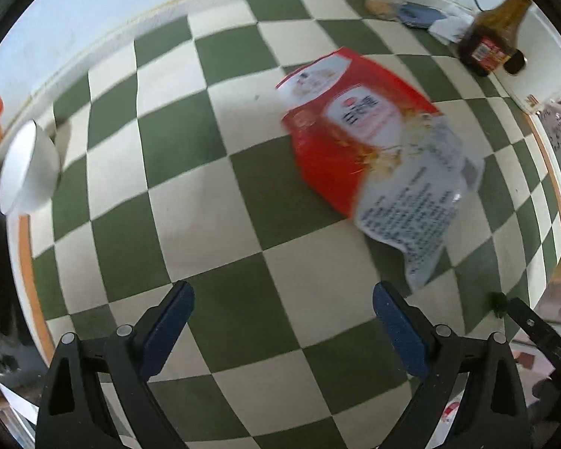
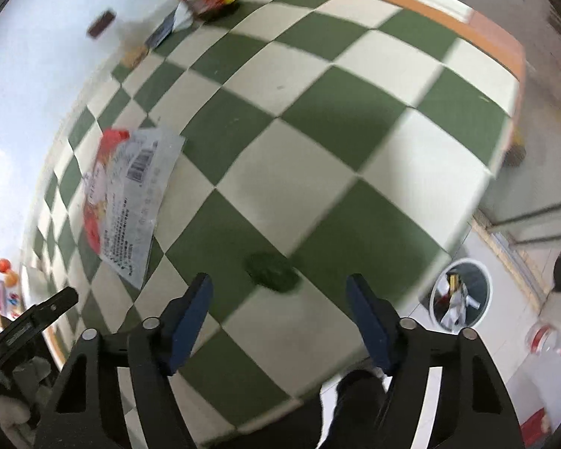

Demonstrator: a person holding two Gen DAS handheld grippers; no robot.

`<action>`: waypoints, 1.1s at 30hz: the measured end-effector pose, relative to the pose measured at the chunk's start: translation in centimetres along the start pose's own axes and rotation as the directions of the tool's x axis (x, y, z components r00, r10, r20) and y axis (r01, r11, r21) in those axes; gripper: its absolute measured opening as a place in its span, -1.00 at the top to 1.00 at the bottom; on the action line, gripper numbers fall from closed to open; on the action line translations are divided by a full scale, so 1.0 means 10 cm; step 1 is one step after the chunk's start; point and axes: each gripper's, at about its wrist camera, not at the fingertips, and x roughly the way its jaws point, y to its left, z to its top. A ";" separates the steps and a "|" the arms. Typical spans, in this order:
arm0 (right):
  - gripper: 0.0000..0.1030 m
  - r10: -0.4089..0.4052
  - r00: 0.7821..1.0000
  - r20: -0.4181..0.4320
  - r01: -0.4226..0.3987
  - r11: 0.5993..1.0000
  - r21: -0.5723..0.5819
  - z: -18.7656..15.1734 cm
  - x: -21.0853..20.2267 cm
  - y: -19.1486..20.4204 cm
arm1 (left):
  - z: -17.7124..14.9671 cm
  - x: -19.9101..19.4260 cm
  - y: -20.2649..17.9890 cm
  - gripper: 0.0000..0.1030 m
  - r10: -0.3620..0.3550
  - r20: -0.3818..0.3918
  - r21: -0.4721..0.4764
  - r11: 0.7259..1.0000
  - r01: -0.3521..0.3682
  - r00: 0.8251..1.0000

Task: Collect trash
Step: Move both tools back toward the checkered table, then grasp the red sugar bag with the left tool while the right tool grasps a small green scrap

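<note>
Lying flat on the worktop (image 1: 213,172), the red food wrapper (image 1: 370,157) sits at one o'clock from the left claw (image 1: 283,308). Both claws gape apart, empty. A dark green scrap (image 2: 273,273) lies just ahead of the right claw (image 2: 279,297).

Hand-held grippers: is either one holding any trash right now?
No. The left hand-held gripper and right hand-held gripper are both open and empty; the red wrapper and green scrap lie on the table.
</note>
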 end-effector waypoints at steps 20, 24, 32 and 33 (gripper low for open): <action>0.37 0.122 0.992 0.041 -0.109 0.968 -0.226 1.12 0.46 1.17 | 0.48 0.23 -0.03 -0.89 -0.212 -0.030 -0.088 0.974 0.209 0.977; 0.37 0.111 0.994 0.023 -0.102 0.965 -0.243 1.14 0.64 1.25 | 0.57 0.31 -0.03 -0.89 -0.250 -0.041 -0.122 0.962 0.244 0.967; 0.37 0.171 0.985 0.008 -0.165 0.960 -0.226 1.16 0.66 1.14 | 0.83 0.36 -0.22 0.43 -0.273 0.032 -0.127 0.953 0.275 0.962; 0.37 0.174 0.985 0.008 -0.167 0.961 -0.222 1.15 0.65 1.13 | 0.84 0.33 -0.22 0.50 -0.250 0.045 -0.118 0.960 0.254 0.967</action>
